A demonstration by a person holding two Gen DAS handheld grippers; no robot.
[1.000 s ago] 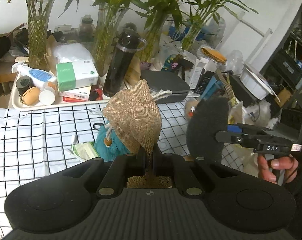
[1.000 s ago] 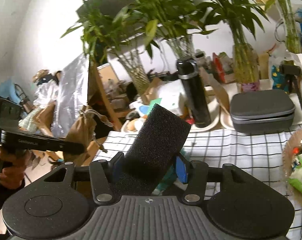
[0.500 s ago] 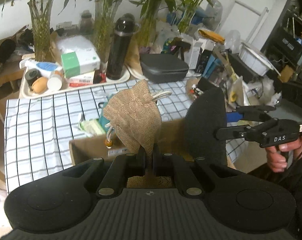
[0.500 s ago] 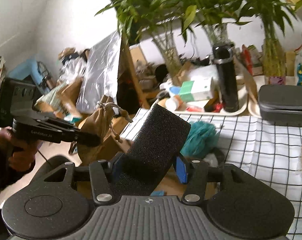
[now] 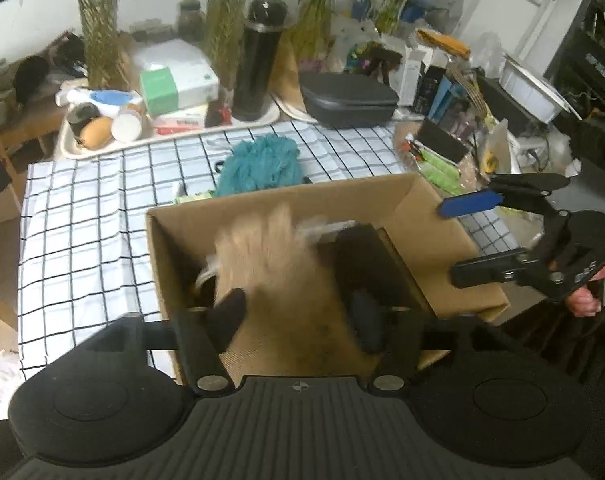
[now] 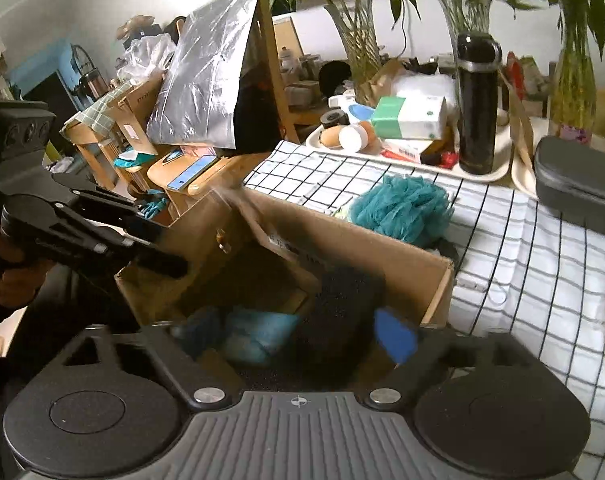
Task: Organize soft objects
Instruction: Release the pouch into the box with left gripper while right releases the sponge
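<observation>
Left wrist view: cardboard box (image 5: 430,216) open-topped at frame centre, sitting at the near edge of the checked surface (image 5: 82,232). Box walls close in on all sides of the left gripper (image 5: 298,320), whose jaws are spread wide over the box opening. Burlap pouch (image 5: 270,248) blurred, between and just past the jaws, inside the box; contact with the fingertips cannot be told. Black sponge (image 5: 362,252) lies in the box just right of the pouch. Right gripper (image 5: 486,236) at frame right, over the box's right wall, jaws spread, nothing between them. Teal loofah (image 5: 262,164) on the surface just behind the box's far wall. Open cloth left of the box; back of the surface crowded with a tray (image 5: 102,148), black bottle (image 5: 256,60) and grey case (image 5: 350,100).

Right wrist view: right gripper (image 6: 298,332) over the box (image 6: 402,264), jaws spread. Black sponge (image 6: 342,320) blurred between them, low in the box, close to the right blue pad (image 6: 394,336); touching or not cannot be told. Left gripper (image 6: 142,236) at frame left, above the box's left wall. Loofah (image 6: 402,208) beyond the far wall. Checked cloth open at right.
</observation>
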